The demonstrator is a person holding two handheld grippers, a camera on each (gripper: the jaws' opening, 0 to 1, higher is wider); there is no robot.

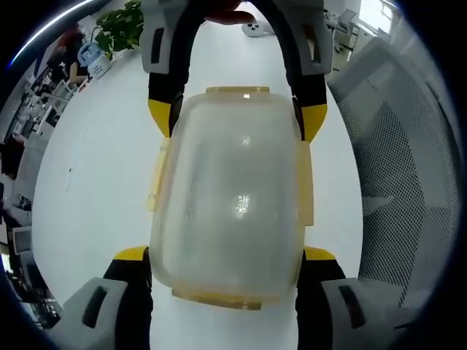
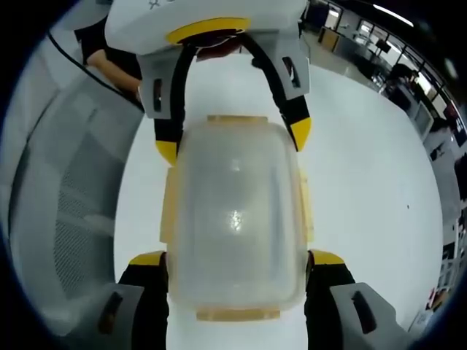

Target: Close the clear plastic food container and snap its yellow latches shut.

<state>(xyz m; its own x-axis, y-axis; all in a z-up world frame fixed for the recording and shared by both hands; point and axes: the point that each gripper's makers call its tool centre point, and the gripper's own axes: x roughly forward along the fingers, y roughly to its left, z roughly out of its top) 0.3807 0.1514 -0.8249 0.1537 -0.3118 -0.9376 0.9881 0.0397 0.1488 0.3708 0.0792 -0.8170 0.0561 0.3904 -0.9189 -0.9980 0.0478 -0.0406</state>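
Clear, slightly frosted plastic forms a rounded rectangular food container (image 1: 230, 208) that sits on a white table (image 1: 95, 182), its lid already resting on top. Pale yellow latches run along its edges: one on each long side (image 1: 157, 179) and one on each short end (image 1: 219, 299).

In the left gripper view, the left gripper (image 1: 226, 262) straddles the near end of the container, a yellow-tipped jaw on either side, spread wide and close against the walls. At the far end the right gripper (image 1: 237, 120) straddles the box the same way. The right gripper view mirrors this: the right gripper (image 2: 237, 262) brackets its near end, the left gripper (image 2: 233, 138) the far one. Both sets of jaws stand wide apart, about as wide as the container; whether they press on it or merely flank it cannot be told. The side latches (image 2: 169, 211) appear flared out rather than snapped down, though that is hard to confirm.

A grey mesh chair back (image 1: 398, 168) stands just beside the table edge. A green plant (image 1: 124, 25) sits well apart, beyond the far edge.

The container looks empty, so it is probably light and may slide on the smooth table. Its thin walls likely flex, and the glossy plastic is likely slippery. Steadying the lid and pressing each latch flat near its outer edge seems the safest hold.
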